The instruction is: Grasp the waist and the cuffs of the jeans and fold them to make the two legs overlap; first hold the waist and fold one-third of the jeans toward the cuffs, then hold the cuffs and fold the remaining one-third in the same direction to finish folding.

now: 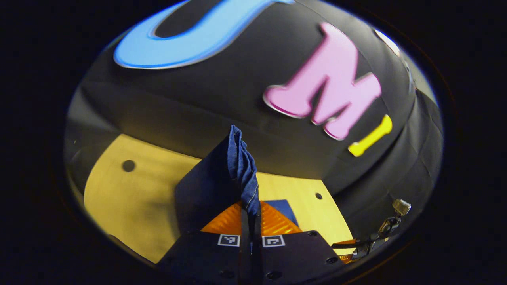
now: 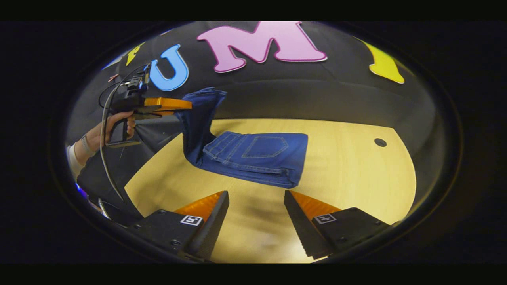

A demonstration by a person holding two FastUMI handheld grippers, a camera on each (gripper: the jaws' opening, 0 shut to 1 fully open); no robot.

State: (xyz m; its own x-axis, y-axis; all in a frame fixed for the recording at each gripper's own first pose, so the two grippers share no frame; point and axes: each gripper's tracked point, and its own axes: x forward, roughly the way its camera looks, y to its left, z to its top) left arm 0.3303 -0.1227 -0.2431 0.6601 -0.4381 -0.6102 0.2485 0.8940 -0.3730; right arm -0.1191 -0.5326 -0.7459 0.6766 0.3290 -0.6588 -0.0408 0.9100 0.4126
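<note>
- You're over a pale wooden table (image 2: 348,170) with the black booth wall behind it, and the jeans (image 2: 257,158) lie mid-table as a folded stack, back pocket facing up.
- One end of the jeans is up off the table: your left gripper (image 1: 250,209) has its fingers closed on a bunched edge of denim, and in the right gripper view that same left gripper (image 2: 166,105) holds the cloth up at the stack's left end, with your hand (image 2: 113,132) behind it.
- Risk one, as I judge it: that pinch is on a narrow bunch. Swing it across fast and the denim may slip out, or only one layer may travel.
- Risk two: nothing pins the stack, so a sideways pull could drag it and skew the fold.
- Your right gripper (image 2: 255,215) stands open, fingers wide apart and gripping nothing, hovering over bare table just short of the stack's near edge, which lies ahead of the gap between them.
</note>
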